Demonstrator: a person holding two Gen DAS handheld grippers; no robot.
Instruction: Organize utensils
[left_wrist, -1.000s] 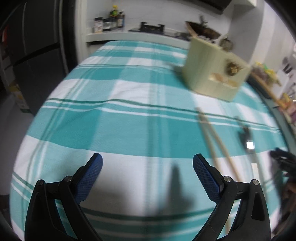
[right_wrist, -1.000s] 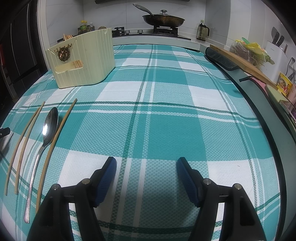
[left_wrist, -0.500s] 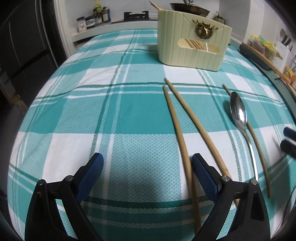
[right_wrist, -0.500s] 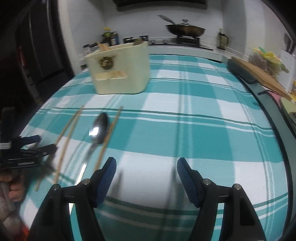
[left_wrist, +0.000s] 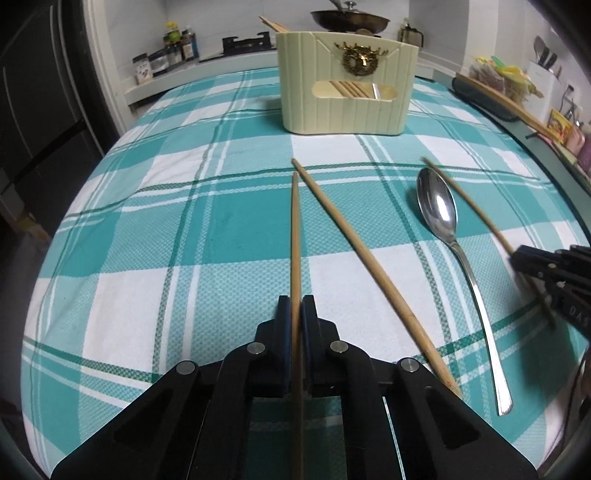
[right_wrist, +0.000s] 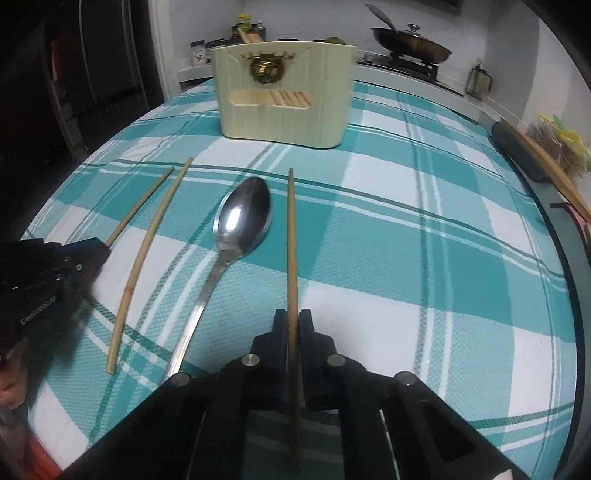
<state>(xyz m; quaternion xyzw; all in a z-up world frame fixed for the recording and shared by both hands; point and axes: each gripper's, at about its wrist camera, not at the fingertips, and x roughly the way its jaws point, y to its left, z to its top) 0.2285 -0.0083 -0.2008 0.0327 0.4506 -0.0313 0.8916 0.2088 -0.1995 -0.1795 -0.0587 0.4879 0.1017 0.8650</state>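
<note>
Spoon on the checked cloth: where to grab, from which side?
Grip the spoon by its thin handle, coming from above with fingers across it. It lies flat, bowl toward the holder; the bowl looks too wide and curved to pinch well.

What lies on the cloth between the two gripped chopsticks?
In the left wrist view, a loose chopstick and the spoon lie between them.

Tablecloth (left_wrist: 147, 240): teal-and-white plaid, thin dark-green lines. Utensil holder (left_wrist: 347, 103): cream, ribbed, gold emblem (left_wrist: 360, 61). Chopsticks (left_wrist: 354, 251): light tan bamboo. Spoon (left_wrist: 437, 210): polished silver. Gripper pads (left_wrist: 284, 317): blue; frames black.
</note>
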